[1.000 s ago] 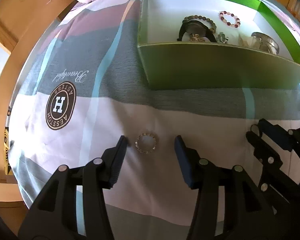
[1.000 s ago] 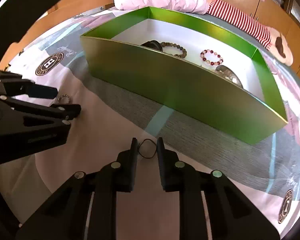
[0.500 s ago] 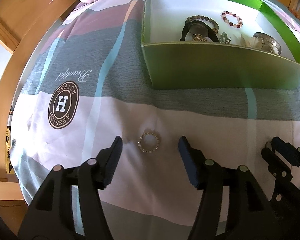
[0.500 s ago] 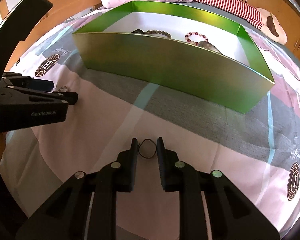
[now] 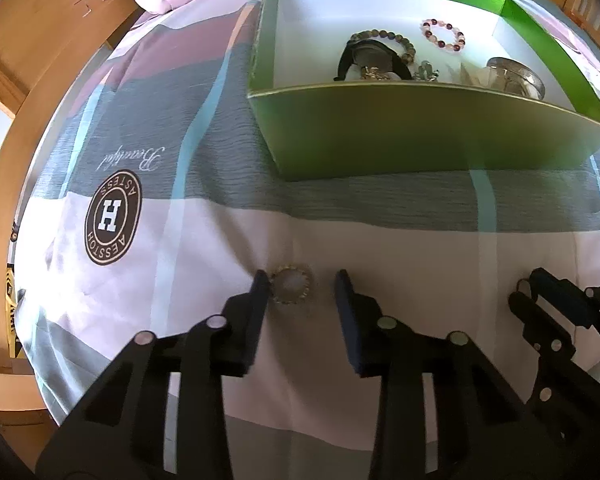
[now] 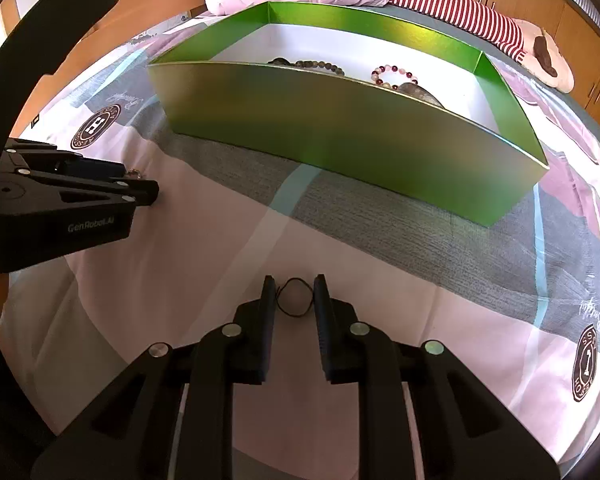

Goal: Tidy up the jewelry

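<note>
Green box (image 5: 420, 136) on the patterned bedspread (image 5: 220, 232), bead bracelets inside, left gripper (image 5: 302, 292) in front of the box, jaws closing around a sparkly ring bracelet (image 5: 290, 283), one pad touching it, right gripper (image 6: 295, 296) nearer the box's right end, clamped on a thin black loop (image 6: 296, 297)

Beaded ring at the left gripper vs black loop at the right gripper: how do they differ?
The beaded ring is pale, sparkly and chunky; the black loop is a thin dark cord.
The ring touches only one finger of the left gripper, whose jaws are closing, with a gap to the other; the loop sits pinched between the fingers of the right gripper.
Both are small rings outside the green box, on the bedsheet.
</note>
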